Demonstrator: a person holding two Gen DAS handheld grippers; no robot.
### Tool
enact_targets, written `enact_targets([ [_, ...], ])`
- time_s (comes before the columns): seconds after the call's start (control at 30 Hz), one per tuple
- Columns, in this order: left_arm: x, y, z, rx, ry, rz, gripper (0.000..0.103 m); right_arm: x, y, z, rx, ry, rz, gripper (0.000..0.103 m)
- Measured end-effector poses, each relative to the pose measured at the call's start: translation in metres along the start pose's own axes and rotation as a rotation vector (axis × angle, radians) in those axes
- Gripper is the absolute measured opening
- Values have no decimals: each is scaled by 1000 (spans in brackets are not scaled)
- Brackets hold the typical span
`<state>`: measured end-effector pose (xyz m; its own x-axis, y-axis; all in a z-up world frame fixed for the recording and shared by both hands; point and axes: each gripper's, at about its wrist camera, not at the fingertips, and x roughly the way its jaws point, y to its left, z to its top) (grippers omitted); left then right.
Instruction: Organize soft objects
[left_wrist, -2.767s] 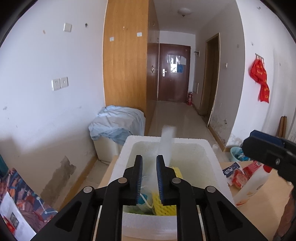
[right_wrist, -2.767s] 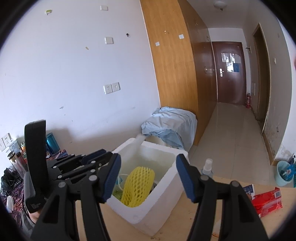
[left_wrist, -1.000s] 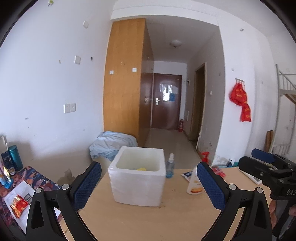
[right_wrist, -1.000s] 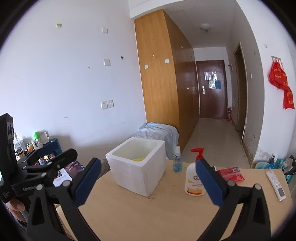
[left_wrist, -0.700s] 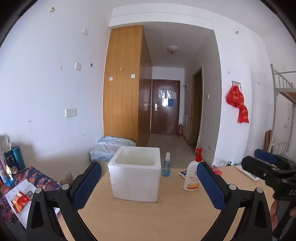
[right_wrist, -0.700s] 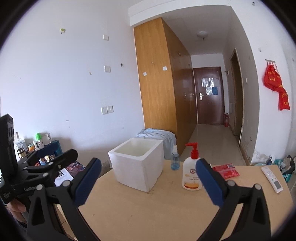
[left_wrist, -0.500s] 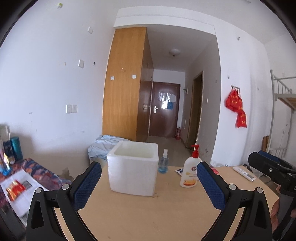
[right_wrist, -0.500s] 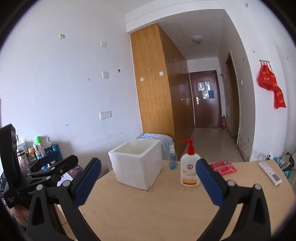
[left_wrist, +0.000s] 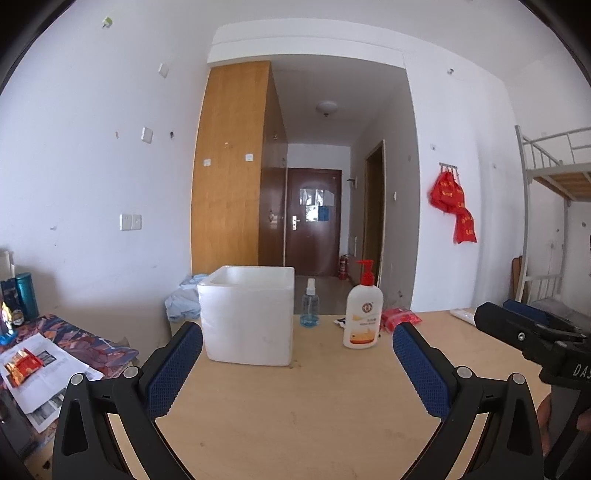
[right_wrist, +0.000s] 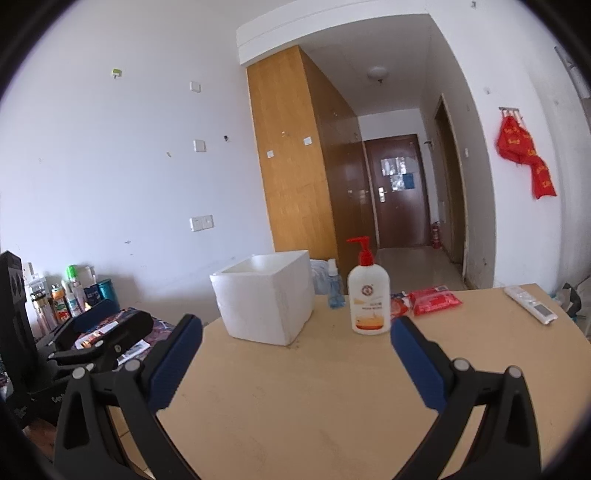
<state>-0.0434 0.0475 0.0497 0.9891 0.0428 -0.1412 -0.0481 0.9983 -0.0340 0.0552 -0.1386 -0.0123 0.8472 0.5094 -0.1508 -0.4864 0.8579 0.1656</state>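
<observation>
A white foam box (left_wrist: 248, 317) stands at the far left of the wooden table (left_wrist: 295, 413); it also shows in the right wrist view (right_wrist: 266, 301). Its contents are hidden by its walls. My left gripper (left_wrist: 295, 362) is wide open and empty, held back from the box above the table's near part. My right gripper (right_wrist: 295, 354) is wide open and empty, also well back from the box. The right gripper shows at the right edge of the left wrist view (left_wrist: 532, 332), and the left gripper shows at the left edge of the right wrist view (right_wrist: 99, 332).
A white pump bottle (left_wrist: 364, 314) with a red top stands right of the box, a small blue spray bottle (left_wrist: 309, 308) behind. Red packets (right_wrist: 434, 299) and a white remote (right_wrist: 530, 304) lie at the far right. A cluttered side surface (left_wrist: 40, 358) lies left.
Both grippers have pulled back and lowered from over the box; the left gripper, nearly shut over the box earlier, now stands wide open. The box looks farther and its inside is out of sight.
</observation>
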Motion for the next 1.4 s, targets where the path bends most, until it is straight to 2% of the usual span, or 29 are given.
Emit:
enact_targets([
  [0.1,-1,-2,-8,-2,5,-2,103,-8,-1,-12,-1,-15,-11,103],
  [0.27,4,-2,-21,-12,42,4,103,-10,-1,-26,-4,12,-28,103],
  [1.4,6,-7,-22,-3,65,-32,103,-13,-8,-20,18,20,-24,103],
])
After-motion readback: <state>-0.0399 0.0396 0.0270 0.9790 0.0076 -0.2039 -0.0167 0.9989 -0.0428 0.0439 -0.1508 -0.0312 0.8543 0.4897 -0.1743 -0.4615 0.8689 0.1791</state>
